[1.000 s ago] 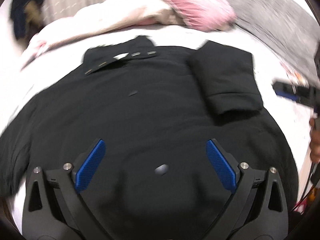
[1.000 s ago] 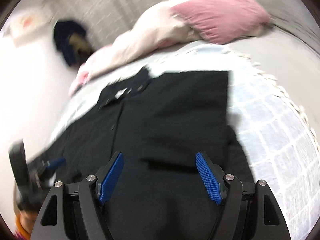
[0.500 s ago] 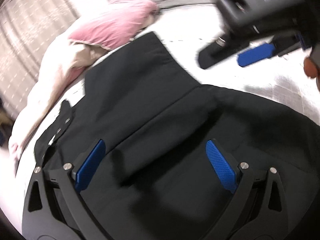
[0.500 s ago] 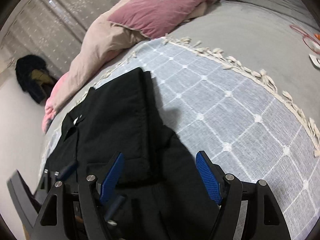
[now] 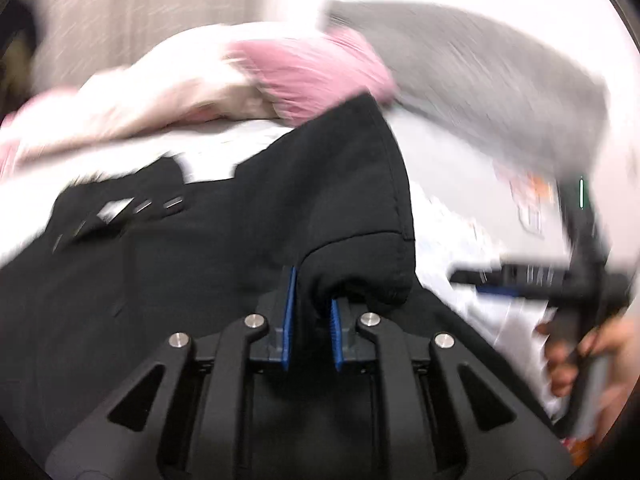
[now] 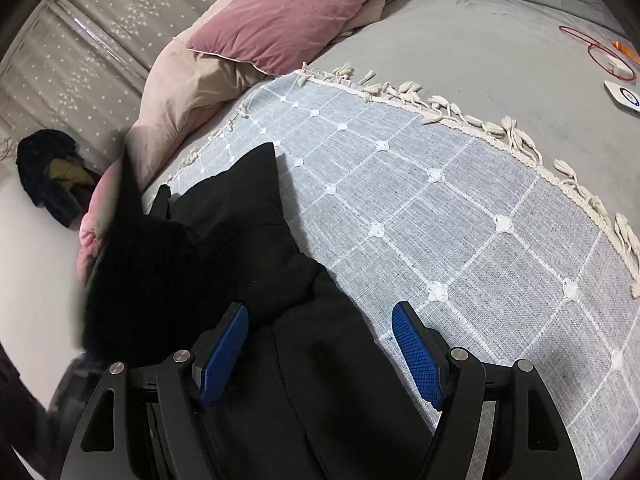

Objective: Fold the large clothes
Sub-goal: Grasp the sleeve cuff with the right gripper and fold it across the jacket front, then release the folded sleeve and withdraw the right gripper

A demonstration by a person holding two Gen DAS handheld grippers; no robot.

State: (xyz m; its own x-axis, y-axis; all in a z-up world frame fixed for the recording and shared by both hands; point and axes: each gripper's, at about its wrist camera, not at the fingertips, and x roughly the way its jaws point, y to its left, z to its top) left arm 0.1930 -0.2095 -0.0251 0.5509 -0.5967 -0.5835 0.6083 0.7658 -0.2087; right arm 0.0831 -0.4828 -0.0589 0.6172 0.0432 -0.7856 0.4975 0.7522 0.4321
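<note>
A black coat (image 5: 160, 280) lies spread on the bed, its collar with metal snaps (image 5: 140, 206) toward the pillows. My left gripper (image 5: 312, 316) has its jaws closing, and the cuff of the folded black sleeve (image 5: 360, 200) is pinched between the blue pads and raised off the coat. In the right wrist view the coat (image 6: 224, 256) fills the lower left, with the lifted sleeve a blurred dark shape (image 6: 132, 216). My right gripper (image 6: 320, 348) hangs open over the coat's right edge with only flat fabric below. In the left wrist view the right gripper (image 5: 520, 276) shows held in a hand.
A pink pillow (image 6: 288, 12) and a beige duvet (image 6: 188, 92) lie at the head of the bed. A pale checked throw (image 6: 460, 216) with a tasselled edge lies under the coat on grey bedding (image 6: 480, 40). At the far right lie a red cable (image 6: 600, 52) and a white device (image 6: 624, 96).
The left gripper went from wide open to closed on the sleeve cuff and lifted it. The right gripper swung to the coat's right edge and has since stayed open there.
</note>
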